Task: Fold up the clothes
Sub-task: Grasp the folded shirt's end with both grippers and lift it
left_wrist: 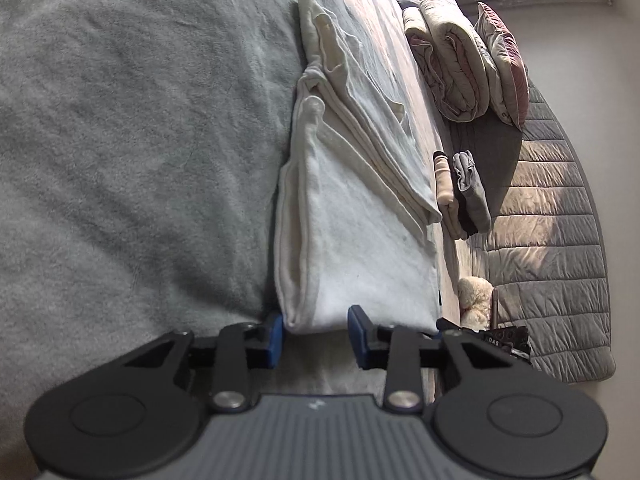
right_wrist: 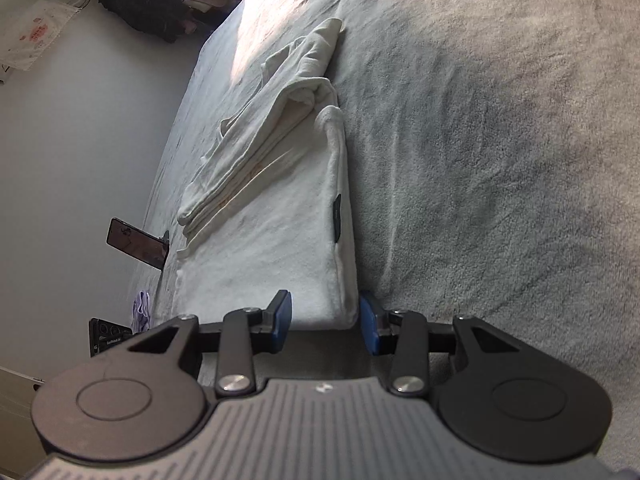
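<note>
Tongs, left (left_wrist: pixel 316 334) and right (right_wrist: pixel 326 320), spread astride near corners of cream garment (left_wrist: pixel 352 248) on bed (left_wrist: pixel 120 140), seemingly unclamped; likely mid-fold, needing both corners gripped.

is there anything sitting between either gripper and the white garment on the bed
Nothing visible does. The left gripper is open with its blue pads either side of the near edge of the white garment. The right gripper is open and straddles another part of that edge. Only grey blanket lies around it.
</note>
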Demonstrator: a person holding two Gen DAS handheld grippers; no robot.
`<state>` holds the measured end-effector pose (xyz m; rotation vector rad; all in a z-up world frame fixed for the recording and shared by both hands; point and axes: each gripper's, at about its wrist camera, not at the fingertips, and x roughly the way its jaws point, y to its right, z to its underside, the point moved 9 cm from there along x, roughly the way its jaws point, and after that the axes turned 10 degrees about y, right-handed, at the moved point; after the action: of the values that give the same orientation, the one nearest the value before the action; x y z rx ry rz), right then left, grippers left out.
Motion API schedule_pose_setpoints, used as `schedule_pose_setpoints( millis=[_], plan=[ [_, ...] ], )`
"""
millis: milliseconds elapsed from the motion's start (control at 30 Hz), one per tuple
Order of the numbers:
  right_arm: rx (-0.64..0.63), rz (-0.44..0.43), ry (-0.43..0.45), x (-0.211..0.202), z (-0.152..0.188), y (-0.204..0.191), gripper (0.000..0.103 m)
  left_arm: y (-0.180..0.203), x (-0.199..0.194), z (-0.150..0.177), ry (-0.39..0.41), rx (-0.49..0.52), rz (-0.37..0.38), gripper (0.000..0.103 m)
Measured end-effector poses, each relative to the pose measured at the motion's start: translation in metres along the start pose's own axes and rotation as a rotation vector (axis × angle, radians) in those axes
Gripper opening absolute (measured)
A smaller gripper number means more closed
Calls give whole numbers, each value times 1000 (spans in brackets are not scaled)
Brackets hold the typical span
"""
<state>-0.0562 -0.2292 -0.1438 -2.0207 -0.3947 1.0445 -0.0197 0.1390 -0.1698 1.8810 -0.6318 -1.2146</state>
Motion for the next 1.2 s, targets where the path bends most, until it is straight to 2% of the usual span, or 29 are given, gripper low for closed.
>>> schedule_pose_setpoints(
  millis=[67,100,200,367,567,700,867,1000,1200],
  plan=[
    [11,-5,2,2,-1,-1,40,-2,2,-1,-8,-22,1,19],
    [17,-8,3,4,-2,-1,34,-2,3,-1,-10,-36,6,13],
    [44,-27,4,5,-4,-3,15,2,5,-1,1,-67,36,10],
    [77,-112,90,-7,-27,-21,13,13,-9,-16,68,-99,158,9],
    [121,-205,195,-20,-57,-41,13,41,-21,-46,232,-103,306,9],
    [156,-221,251,-13,-79,-51,13,54,-17,-72,326,-121,357,9],
    [206,-218,329,6,-111,-61,13,58,-2,-109,434,-177,383,9],
    [236,-210,398,25,-134,-61,13,61,14,-139,490,-213,382,9],
    [248,-177,446,54,-157,-54,13,52,39,-174,568,-250,303,10]
  ],
)
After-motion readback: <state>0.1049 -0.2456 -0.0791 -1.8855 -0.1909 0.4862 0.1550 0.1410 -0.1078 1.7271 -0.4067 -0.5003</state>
